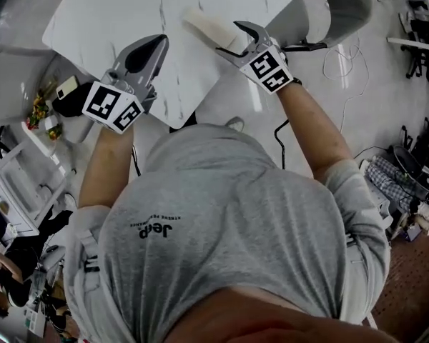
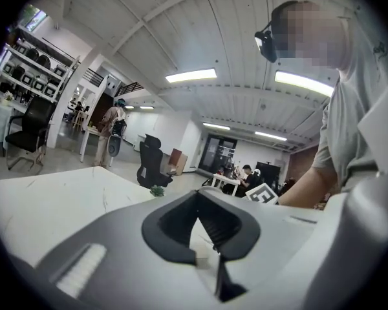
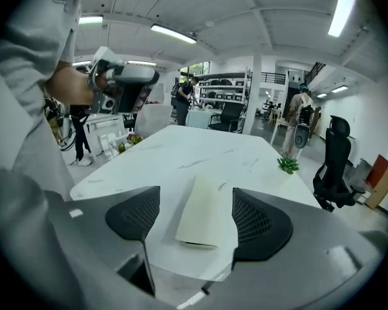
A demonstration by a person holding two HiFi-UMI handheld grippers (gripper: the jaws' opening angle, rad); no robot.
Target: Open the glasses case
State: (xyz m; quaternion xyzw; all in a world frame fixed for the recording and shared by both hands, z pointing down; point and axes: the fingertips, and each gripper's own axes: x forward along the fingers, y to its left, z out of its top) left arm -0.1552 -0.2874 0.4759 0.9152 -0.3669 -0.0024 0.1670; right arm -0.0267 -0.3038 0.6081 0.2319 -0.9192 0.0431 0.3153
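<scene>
Glasses case [image 3: 204,213] is lying on tabletop [image 1: 114,13], long axis running straight ahead between right tool's [image 1: 234,39] spread jaws; left tool [image 1: 157,43], pressed together, is hovering farther off.

Your white, grey-veined table [image 1: 107,13] across the upper left of the head view, a cream glasses case [image 1: 211,27] lying flat toward its right edge, a small green plant [image 3: 288,165] at its far side.

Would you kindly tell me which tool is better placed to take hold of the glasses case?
The right tool, I think: its jaws stand apart, with the glasses case lying on the table ahead, in line between them. The left tool is shut and off to the side of the case.
</scene>
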